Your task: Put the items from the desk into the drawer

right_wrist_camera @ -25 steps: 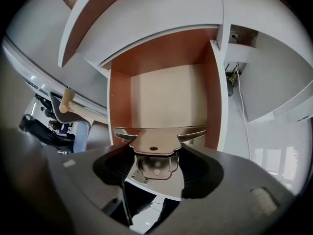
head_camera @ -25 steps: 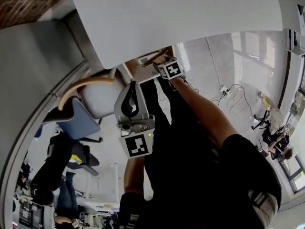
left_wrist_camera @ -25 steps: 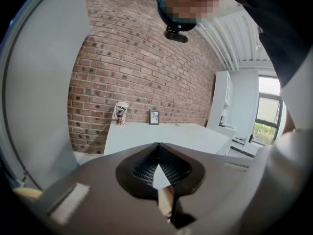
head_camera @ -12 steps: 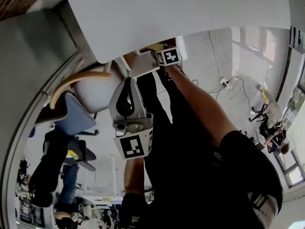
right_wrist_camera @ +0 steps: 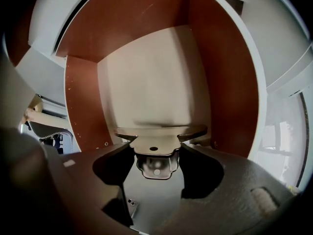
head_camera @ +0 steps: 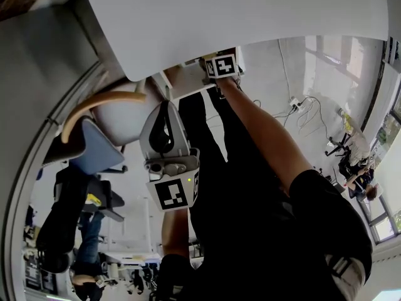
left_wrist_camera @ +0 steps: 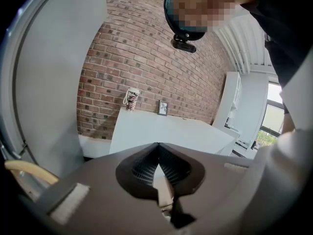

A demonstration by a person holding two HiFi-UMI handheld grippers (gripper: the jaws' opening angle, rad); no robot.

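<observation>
In the head view there are two tools, one white desk and one drawer under the desk's near edge. The left tool hangs below the desk edge with its tips pointing up toward it, well apart from the drawer. Its marker cube faces the camera. The right tool sits at the end of the person's outstretched arm, right at the drawer front. Its tips are tucked under the desk edge and cannot be seen here. One chair, with a curved wooden armrest and a blue seat, stands to the left of the left tool.

In the left gripper view the left tool has its jaws pressed together at the tips with nothing between them. It faces a brick wall and a white counter. The counter carries one small picture frame and one pale jar.

In the right gripper view the right tool is closed on the drawer's single metal handle, one jaw on each side of its tab. Straight ahead is the drawer's inside, with brown walls and a pale floor.
</observation>
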